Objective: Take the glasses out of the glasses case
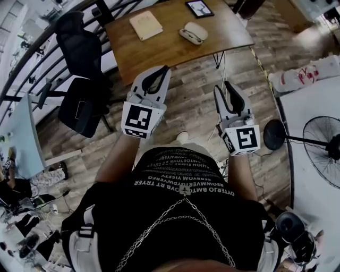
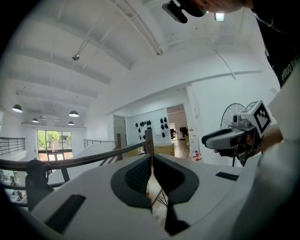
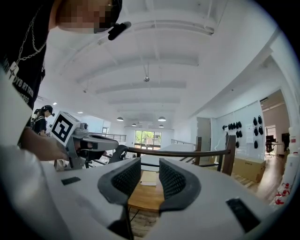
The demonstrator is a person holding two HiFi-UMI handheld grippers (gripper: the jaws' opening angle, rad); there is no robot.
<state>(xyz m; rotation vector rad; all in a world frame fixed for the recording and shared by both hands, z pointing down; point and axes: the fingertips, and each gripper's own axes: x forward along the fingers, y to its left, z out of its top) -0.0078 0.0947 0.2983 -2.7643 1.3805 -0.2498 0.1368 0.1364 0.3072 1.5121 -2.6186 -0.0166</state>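
The white rounded glasses case (image 1: pixel 192 32) lies on the far right part of a brown wooden surface (image 1: pixel 170 50). It sits between a beige square book (image 1: pixel 145 25) to its left and a dark flat tablet (image 1: pixel 199 8) at the far edge. The glasses themselves cannot be made out from here.

The person stands well back from this surface, with both grippers held low in front of the body and apart from everything on it. The left gripper (image 1: pixel 161 73) has its fingers (image 2: pixel 136 176) pressed together at the tips, with nothing between them. The right gripper (image 1: pixel 227 87) has its fingers (image 3: pixel 171 180) spread, and only the surface and the book show through the gap.

A black office chair (image 1: pixel 79 58) stands to the left of the surface. A black standing fan (image 1: pixel 324 151) stands on the floor at the right.
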